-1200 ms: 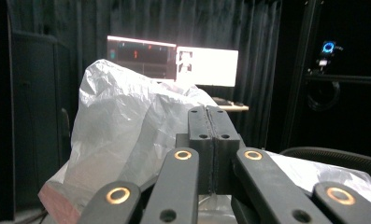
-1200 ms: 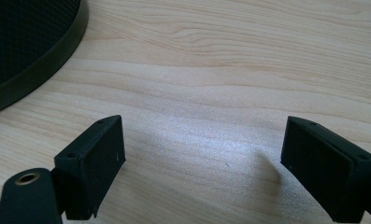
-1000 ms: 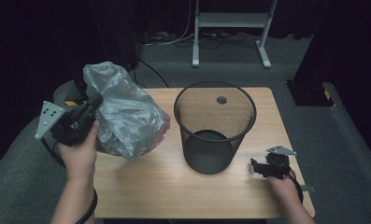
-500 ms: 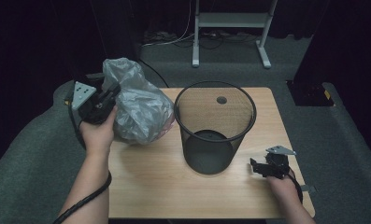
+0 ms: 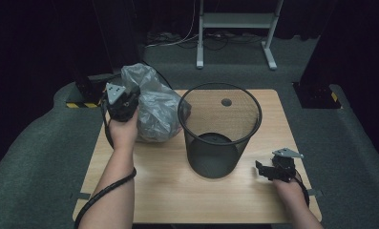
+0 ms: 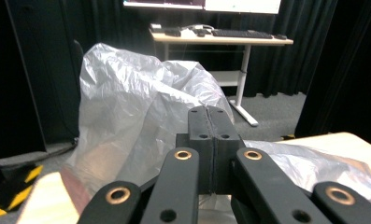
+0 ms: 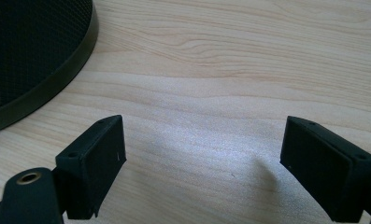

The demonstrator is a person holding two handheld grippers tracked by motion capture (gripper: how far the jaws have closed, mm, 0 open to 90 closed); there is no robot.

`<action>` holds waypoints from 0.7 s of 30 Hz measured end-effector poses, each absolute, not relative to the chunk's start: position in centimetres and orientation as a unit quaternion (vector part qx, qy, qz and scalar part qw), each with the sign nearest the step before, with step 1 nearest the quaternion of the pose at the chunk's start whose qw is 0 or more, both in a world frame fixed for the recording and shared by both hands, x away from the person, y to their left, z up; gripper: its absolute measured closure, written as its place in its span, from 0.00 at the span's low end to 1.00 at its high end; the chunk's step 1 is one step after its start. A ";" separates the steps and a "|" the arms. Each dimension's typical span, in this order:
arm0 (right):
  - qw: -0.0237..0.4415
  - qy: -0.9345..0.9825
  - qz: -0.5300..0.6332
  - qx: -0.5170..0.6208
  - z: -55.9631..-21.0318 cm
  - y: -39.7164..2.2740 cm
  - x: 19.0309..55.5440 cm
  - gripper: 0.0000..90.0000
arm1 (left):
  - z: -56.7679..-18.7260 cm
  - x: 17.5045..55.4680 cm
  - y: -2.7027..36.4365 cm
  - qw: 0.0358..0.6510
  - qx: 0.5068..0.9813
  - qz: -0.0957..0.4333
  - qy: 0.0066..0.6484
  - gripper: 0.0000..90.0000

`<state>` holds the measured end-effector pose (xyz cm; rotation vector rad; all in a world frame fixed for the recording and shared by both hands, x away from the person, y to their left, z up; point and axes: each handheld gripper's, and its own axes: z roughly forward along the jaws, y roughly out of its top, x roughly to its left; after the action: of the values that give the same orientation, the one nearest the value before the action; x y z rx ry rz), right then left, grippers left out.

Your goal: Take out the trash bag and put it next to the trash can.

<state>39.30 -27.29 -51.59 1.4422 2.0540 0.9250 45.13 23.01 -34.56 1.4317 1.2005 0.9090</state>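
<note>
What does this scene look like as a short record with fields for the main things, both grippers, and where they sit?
surface: light wooden table
bin: black wire-mesh wastebasket, upright, mid-table, nothing visible inside
bag: crumpled grey translucent plastic bag, left of the bin, at the table's left rear
left gripper: jaws shut, bag film bunched around them
right gripper: jaws open, nothing between them, low over the table right of the bin
</note>
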 end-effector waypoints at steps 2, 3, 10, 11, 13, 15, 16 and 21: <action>0.232 0.747 0.337 0.523 -51.6 -27.4 39.2 0.15 | -35.3 45.3 22.5 0.505 0.599 0.372 0.497 1.00; 0.232 0.748 0.338 0.522 -51.5 -27.4 39.2 0.15 | -35.8 45.3 22.2 0.505 0.601 0.368 0.498 1.00; 0.231 0.750 0.338 0.520 -51.5 -27.2 39.2 0.15 | -37.9 45.6 20.5 0.496 0.624 0.347 0.495 0.99; 0.231 0.750 0.338 0.520 -51.5 -27.2 39.2 0.15 | -38.4 45.6 20.2 0.492 0.629 0.344 0.493 0.99; 0.230 0.750 0.338 0.521 -51.6 -27.1 39.2 0.15 | -39.1 45.7 19.8 0.485 0.638 0.338 0.493 0.99; 0.230 0.751 0.337 0.520 -51.6 -27.1 39.3 0.15 | -40.0 45.8 19.3 0.479 0.648 0.329 0.494 0.99; 0.229 0.751 0.338 0.519 -51.6 -27.1 39.3 0.15 | -40.4 45.9 19.1 0.478 0.650 0.323 0.495 0.99; 0.229 0.752 0.338 0.518 -51.6 -27.1 39.3 0.15 | -41.8 46.2 17.8 0.459 0.673 0.312 0.490 0.99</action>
<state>39.31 -27.05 -51.62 1.4253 2.0700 0.9314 46.17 17.83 -41.79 1.6572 1.2059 0.7686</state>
